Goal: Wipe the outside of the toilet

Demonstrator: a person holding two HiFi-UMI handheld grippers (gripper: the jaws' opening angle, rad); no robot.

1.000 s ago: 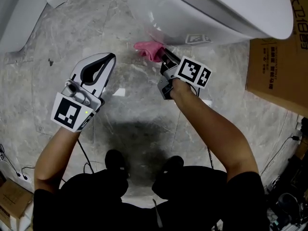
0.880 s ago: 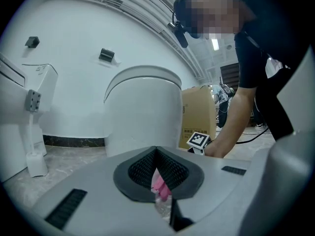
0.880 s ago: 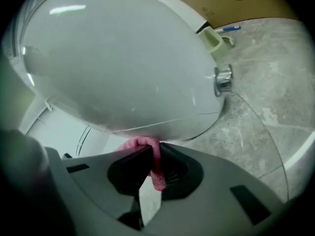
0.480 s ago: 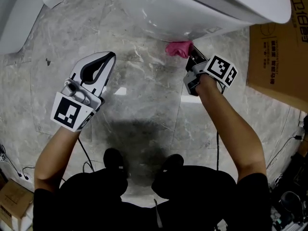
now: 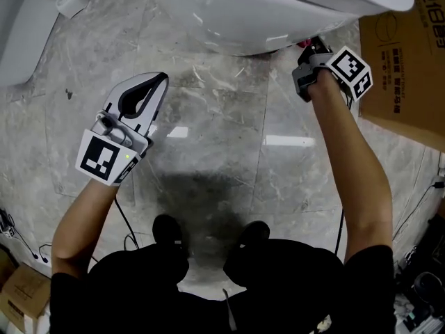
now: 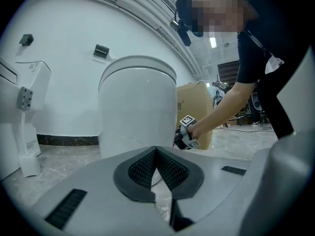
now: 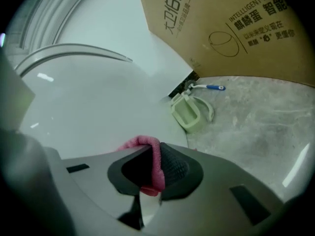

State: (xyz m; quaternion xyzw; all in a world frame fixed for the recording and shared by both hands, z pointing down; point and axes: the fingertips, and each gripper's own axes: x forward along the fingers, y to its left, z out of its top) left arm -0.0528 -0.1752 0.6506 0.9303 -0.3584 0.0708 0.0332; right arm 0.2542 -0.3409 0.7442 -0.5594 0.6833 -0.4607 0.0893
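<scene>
Pink cloth [image 7: 150,154], soft, limp and light, is clamped between the right gripper's [image 7: 149,173] jaws against the toilet's [image 7: 88,107] glossy, likely slippery side, at 1 o'clock in the head view. A grip deep in the fold should hold best. The left gripper [image 6: 156,157], at 9 o'clock, is closed on nothing.

The left gripper [image 6: 156,154] sat low, its dark ribbed pads pressed together. Beyond it the white toilet [image 6: 138,107] stood on a marbled floor [image 6: 64,156]. A person bent in from the right, one arm stretched down so the right gripper [image 6: 181,139] met the toilet's side, with a cardboard box [image 6: 196,102] just behind. A white brush holder [image 6: 27,146] stood far left.
</scene>
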